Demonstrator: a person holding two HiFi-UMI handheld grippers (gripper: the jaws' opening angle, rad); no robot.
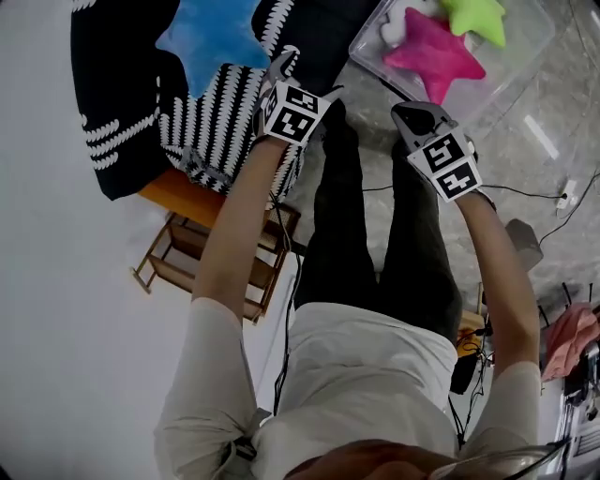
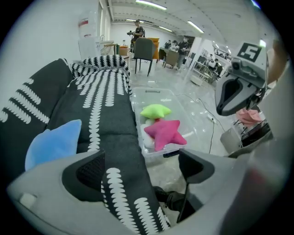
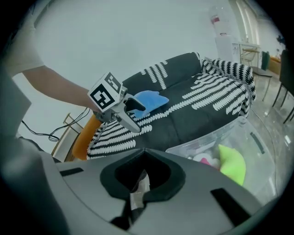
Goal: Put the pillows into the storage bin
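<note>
A blue star pillow (image 1: 211, 37) lies on the black-and-white patterned sofa (image 1: 122, 103). My left gripper (image 1: 278, 75) hovers just to its right, over the sofa's edge. Its jaws stand open with nothing between them. The same blue pillow (image 2: 53, 142) shows at the lower left of the left gripper view. A clear storage bin (image 1: 525, 47) on the floor holds a pink star pillow (image 1: 433, 52) and a green one (image 1: 478, 17). My right gripper (image 1: 414, 119) hangs just short of the bin's near edge, shut and holding nothing (image 3: 142, 153).
An orange cushion (image 1: 183, 197) rests on a wooden side stand (image 1: 216, 262) beside the sofa. The person's dark-trousered legs (image 1: 375, 234) stand between sofa and bin. Cables and a power strip (image 1: 565, 195) lie on the floor at right. Chairs (image 2: 143, 50) stand far off.
</note>
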